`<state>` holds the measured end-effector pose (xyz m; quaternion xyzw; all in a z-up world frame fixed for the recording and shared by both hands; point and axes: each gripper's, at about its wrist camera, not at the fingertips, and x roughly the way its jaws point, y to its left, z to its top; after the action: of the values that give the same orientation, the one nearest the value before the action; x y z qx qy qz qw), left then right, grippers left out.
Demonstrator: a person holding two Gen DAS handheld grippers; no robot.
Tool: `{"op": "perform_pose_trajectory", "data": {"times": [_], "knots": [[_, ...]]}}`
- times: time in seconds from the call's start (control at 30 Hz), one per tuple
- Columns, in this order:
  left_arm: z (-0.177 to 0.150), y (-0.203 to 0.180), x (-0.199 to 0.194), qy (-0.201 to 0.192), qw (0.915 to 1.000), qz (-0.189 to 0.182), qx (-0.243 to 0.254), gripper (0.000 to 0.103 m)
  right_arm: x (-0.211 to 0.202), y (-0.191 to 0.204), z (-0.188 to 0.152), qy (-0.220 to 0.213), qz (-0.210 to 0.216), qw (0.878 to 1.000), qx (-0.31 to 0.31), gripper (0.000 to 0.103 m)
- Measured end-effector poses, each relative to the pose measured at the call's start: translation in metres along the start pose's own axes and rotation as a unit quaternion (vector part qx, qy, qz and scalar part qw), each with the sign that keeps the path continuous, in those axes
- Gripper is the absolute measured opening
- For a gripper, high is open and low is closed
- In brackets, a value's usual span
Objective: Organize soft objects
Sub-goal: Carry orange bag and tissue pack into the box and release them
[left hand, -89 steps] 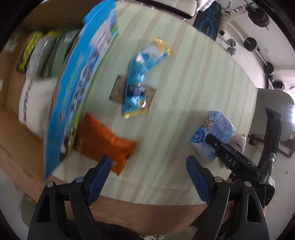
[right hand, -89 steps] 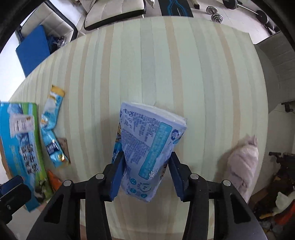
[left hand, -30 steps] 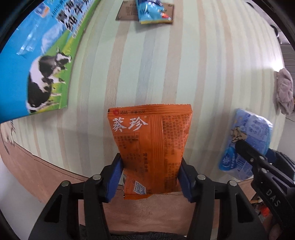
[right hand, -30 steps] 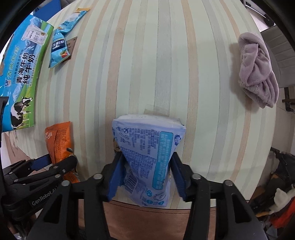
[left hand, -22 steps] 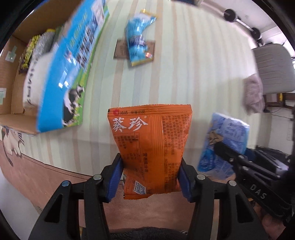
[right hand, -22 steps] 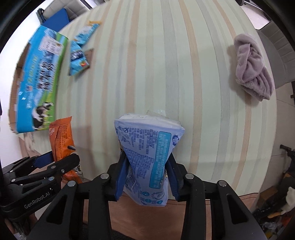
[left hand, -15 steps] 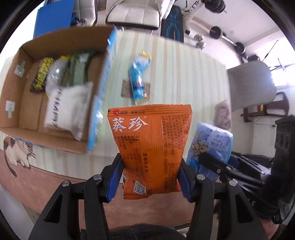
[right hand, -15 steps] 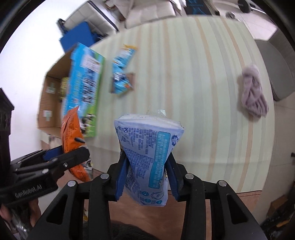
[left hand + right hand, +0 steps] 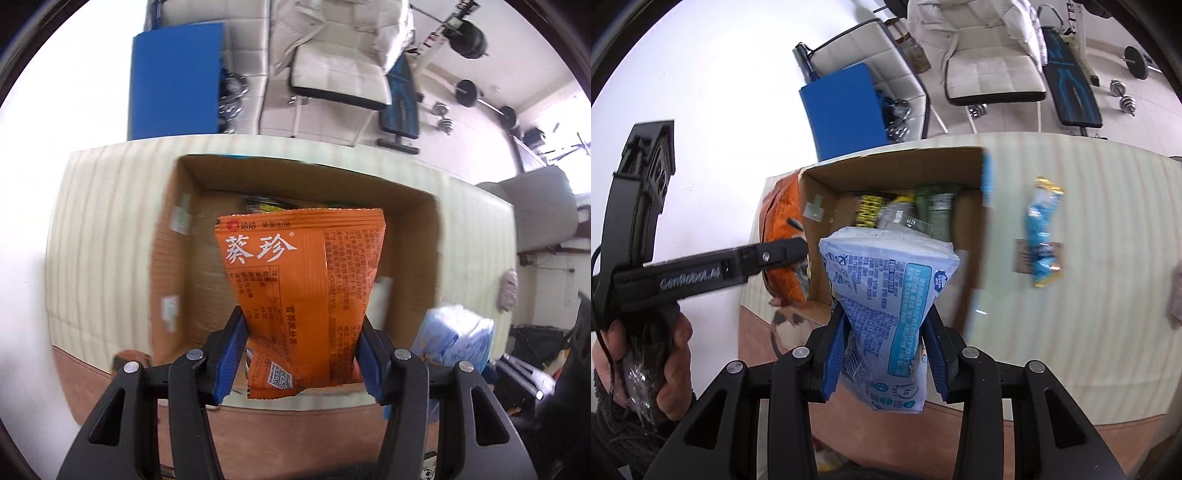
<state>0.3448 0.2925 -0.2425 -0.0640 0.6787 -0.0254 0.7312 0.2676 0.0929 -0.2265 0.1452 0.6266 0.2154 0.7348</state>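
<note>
- An orange foil snack packet [image 9: 303, 295] was gripped at its lower part by the left gripper [image 9: 301, 356], both blue pads pressed against its sides, and was held above the open brown cardboard box [image 9: 424, 236].
- A pale blue plastic pack of tissues [image 9: 890, 314] was pinched at its narrowed lower end by the right gripper [image 9: 884, 354] and was held over the near edge of the same box.
- Several packets were already lying inside the box, among them a yellow-and-black one [image 9: 868, 210] and a dark green one [image 9: 938, 210]; that part of the task was judged done.
- Left to be stowed, as far as could be seen, were the two held packs and a blue-and-gold snack wrapper [image 9: 1041, 240] lying on the striped desk [image 9: 1108, 258] to the right of the box.
- A greyish cloth [image 9: 1174, 295] was seen at the desk's right edge.
- The box mouth was judged unobstructed, though both grippers were crowded over its near side.
</note>
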Motion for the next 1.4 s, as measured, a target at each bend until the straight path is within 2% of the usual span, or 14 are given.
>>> {"op": "perform_pose_trajectory", "data": {"times": [0.17, 0.33, 0.47, 0.67, 0.73, 0.77, 0.8, 0.87, 0.9, 1.0, 1.03, 1.07, 1.17, 1.4], "knots": [[0.042, 0.054, 0.037, 0.031, 0.9991, 0.029, -0.008, 0.052, 0.092, 0.043, 0.023, 0.046, -0.017, 0.999, 0.004, 0.042], [0.068, 0.076, 0.078, 0.066, 0.9970, 0.042, 0.000, 0.052, 0.164, 0.050, 0.024, 0.097, -0.049, 0.994, 0.016, 0.042], [0.082, 0.083, 0.104, 0.092, 0.9951, 0.036, -0.002, 0.052, 0.199, 0.048, 0.022, 0.121, -0.073, 0.990, 0.026, 0.042], [0.094, 0.074, 0.123, 0.118, 0.9921, 0.030, 0.031, 0.056, 0.241, 0.045, 0.023, 0.153, -0.109, 0.982, 0.026, 0.044], [0.095, 0.073, 0.128, 0.135, 0.9899, 0.024, 0.035, 0.056, 0.252, 0.047, 0.027, 0.164, -0.121, 0.979, 0.029, 0.052], [0.095, 0.073, 0.128, 0.137, 0.9898, 0.022, 0.035, 0.058, 0.255, 0.049, 0.027, 0.167, -0.120, 0.978, 0.032, 0.062], [0.095, 0.073, 0.126, 0.137, 0.9898, 0.016, 0.037, 0.067, 0.256, 0.050, 0.028, 0.165, -0.117, 0.979, 0.033, 0.076], [0.095, 0.072, 0.124, 0.138, 0.9897, 0.002, 0.039, 0.071, 0.255, 0.057, 0.030, 0.159, -0.116, 0.980, 0.033, 0.090], [0.094, 0.073, 0.121, 0.136, 0.9899, 0.000, 0.038, 0.071, 0.253, 0.060, 0.031, 0.155, -0.120, 0.980, 0.031, 0.092], [0.094, 0.074, 0.113, 0.126, 0.9914, -0.009, 0.035, 0.075, 0.248, 0.068, 0.034, 0.142, -0.135, 0.980, 0.029, 0.094], [0.093, 0.074, 0.109, 0.121, 0.9920, -0.012, 0.035, 0.080, 0.247, 0.069, 0.035, 0.139, -0.140, 0.980, 0.033, 0.096], [0.092, 0.074, 0.105, 0.112, 0.9931, -0.007, 0.036, 0.093, 0.245, 0.071, 0.035, 0.135, -0.144, 0.980, 0.035, 0.097], [0.082, 0.074, 0.087, 0.079, 0.9959, -0.001, 0.044, 0.093, 0.236, 0.072, 0.035, 0.120, -0.165, 0.978, 0.040, 0.103], [0.040, 0.082, 0.050, -0.005, 0.9979, 0.039, 0.051, 0.097, 0.193, 0.066, 0.028, 0.073, -0.182, 0.979, 0.058, 0.103]]}}
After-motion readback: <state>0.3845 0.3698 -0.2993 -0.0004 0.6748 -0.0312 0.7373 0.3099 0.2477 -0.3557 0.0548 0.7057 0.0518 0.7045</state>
